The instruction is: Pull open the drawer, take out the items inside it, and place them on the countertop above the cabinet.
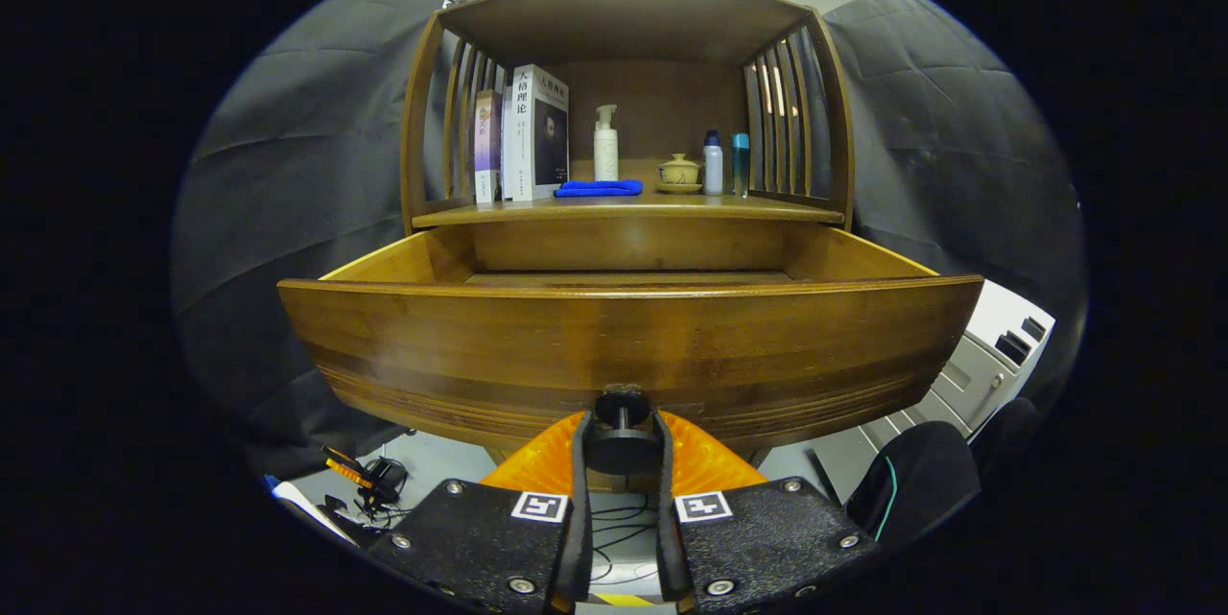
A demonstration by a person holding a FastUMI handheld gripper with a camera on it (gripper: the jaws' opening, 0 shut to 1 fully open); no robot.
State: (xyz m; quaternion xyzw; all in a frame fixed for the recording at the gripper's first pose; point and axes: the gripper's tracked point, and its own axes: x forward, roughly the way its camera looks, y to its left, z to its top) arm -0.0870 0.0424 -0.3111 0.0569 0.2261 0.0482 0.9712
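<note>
Gripper view: gripper (622,442) pinching drawer knob (622,401) at front-panel bottom edge, drawer (628,346) pulled out. Risk: overpull drops drawer off runners; inside mostly hidden, items unseen.

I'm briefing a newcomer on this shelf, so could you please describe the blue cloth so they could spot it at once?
Start at the wooden cabinet beyond the gripper, whose fingers close on the drawer knob. On the countertop above the open drawer, the blue cloth lies folded flat before the white pump bottle. Everything else there stands upright.
</note>
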